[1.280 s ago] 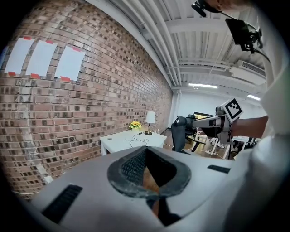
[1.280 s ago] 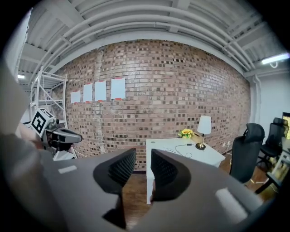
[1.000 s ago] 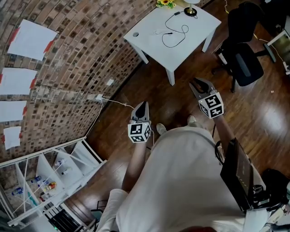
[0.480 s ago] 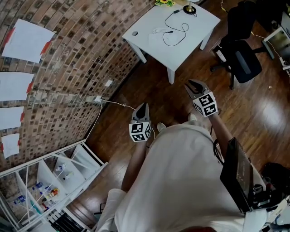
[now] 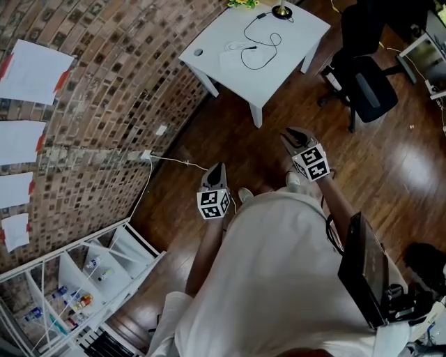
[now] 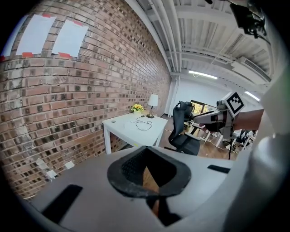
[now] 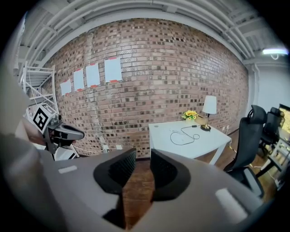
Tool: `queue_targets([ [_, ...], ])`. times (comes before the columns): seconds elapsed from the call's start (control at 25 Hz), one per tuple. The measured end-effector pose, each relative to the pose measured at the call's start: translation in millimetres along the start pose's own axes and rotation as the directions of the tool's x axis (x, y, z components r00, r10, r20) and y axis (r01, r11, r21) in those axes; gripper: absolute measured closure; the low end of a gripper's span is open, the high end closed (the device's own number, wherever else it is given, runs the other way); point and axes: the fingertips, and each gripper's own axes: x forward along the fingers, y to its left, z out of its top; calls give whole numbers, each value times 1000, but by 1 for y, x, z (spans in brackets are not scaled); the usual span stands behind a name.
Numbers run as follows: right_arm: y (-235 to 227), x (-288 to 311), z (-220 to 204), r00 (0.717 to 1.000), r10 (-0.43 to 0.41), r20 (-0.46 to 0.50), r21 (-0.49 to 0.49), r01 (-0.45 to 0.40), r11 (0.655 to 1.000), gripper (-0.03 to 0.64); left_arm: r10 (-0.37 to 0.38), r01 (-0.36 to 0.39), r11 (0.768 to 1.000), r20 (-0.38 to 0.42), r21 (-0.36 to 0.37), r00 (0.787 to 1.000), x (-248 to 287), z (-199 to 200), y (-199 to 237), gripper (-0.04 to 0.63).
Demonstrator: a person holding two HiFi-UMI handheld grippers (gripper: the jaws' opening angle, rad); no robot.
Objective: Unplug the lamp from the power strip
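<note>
I see a white counter (image 5: 303,28) against a brick wall, well apart from both claws. The lamp (image 5: 281,10) stands at its far corner. Its black cord (image 5: 277,46) loops limply across the top to a plug beside a pale shape, probably the power strip (image 5: 234,47), too small to confirm. My left claw (image 5: 217,167) has its tips together, empty. My right claw (image 5: 293,133) stands apart, empty. I judge the plug small, rigid and light: grip its body, not the soft cord, and pin the strip, which would slide.
</note>
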Motion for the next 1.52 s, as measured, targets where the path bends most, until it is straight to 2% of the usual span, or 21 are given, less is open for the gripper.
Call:
queue_targets([
  [0.4,-15,-4,-26,996,8,-84,-41,-11,999,515,-33,33,999,7,0,999,10,8,-24,591],
  [0.68,-19,-4,-21,998,12,-67,-49,-15,999,515,-34,34,999,2,5,999,9,2,-30,591],
  [1.12,-9,-1,-38,995,36,-93,-38,-39,998,517,-85,86,995,-30,41,996,14,-6,-54,590],
  [1.52,-13,-5,-49,994,16,-106,-40,-20,999,525,-86,87,995,-42,42,995,8,-12,-57,590],
])
